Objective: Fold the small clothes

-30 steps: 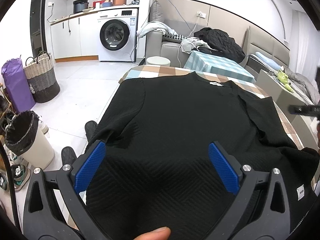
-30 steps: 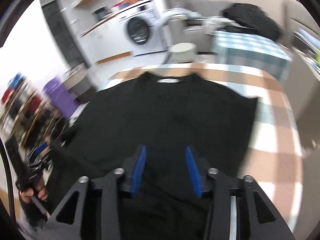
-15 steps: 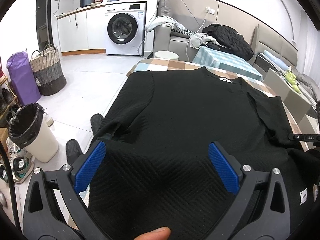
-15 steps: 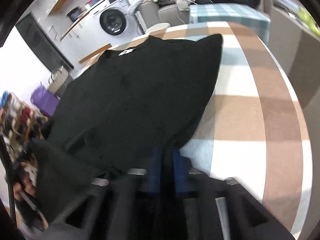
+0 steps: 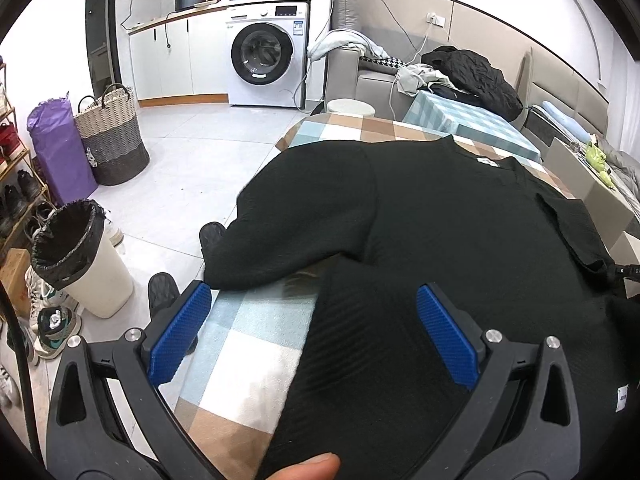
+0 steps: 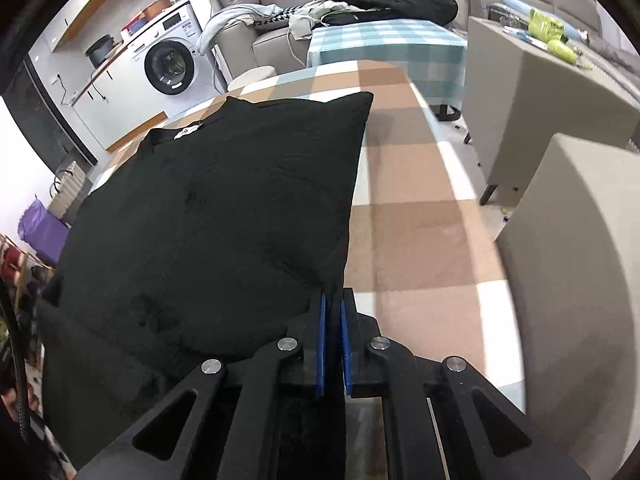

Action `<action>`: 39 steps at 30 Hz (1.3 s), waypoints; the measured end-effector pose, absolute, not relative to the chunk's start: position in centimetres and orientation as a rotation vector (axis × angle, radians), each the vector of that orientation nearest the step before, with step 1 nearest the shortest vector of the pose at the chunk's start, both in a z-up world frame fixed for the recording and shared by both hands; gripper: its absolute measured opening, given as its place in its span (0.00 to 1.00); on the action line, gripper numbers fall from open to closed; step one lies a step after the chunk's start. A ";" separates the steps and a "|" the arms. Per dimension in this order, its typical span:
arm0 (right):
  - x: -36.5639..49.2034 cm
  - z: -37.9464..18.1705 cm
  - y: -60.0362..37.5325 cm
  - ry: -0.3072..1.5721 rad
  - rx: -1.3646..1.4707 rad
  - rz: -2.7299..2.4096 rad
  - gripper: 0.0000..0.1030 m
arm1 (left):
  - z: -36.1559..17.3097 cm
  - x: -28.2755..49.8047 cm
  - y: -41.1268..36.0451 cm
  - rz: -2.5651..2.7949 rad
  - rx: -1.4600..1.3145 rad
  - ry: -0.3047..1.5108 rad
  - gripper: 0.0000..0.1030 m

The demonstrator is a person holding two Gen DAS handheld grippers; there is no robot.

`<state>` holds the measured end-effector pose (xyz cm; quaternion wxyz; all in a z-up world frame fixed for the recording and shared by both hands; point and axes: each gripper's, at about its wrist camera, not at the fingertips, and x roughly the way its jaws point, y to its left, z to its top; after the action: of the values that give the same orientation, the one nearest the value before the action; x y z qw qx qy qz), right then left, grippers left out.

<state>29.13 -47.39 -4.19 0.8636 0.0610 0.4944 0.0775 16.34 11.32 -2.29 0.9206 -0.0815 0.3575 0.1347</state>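
Two hand-held grippers work our black top (image 5: 460, 216) on the tabletop (image 6: 420, 240): right (image 6: 332, 312) pinching its edge, left (image 5: 312, 316) spread wide.

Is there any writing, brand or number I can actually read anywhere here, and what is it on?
Nothing can be read for certain.
Neck label of the black sweater: white tag, print too small.
Side tag at the sweater's hem: marks too blurred.
Washing machine: display and sticker too small.

One black top (image 5: 440, 216), one washer (image 5: 266, 66), one bin (image 5: 80, 256), one basket (image 5: 112, 136), two hand-held grippers (image 5: 312, 340) (image 6: 332, 320).
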 end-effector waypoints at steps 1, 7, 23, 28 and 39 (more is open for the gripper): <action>29.2 -4.2 -47.3 1.056 0.114 0.159 0.09 | -2.3 16.4 11.4 0.281 -0.167 0.737 0.99; 26.9 -0.2 -47.9 0.981 0.139 0.137 0.41 | -2.7 16.0 13.3 0.314 -0.221 0.749 0.99; 19.8 3.3 -40.5 0.902 0.269 0.267 0.61 | -6.7 16.0 21.8 0.300 -0.646 0.844 0.47; 19.6 1.5 -39.5 0.944 0.281 0.282 0.61 | -7.9 17.7 22.4 0.315 -0.666 0.860 0.47; 19.2 1.1 -39.6 0.952 0.314 0.292 0.61 | -9.5 20.9 24.6 0.376 -0.704 0.811 0.05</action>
<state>19.16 -39.60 1.11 0.8668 0.1500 0.4547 0.1394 20.88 24.64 -9.51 0.8425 -0.3333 0.3840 0.1780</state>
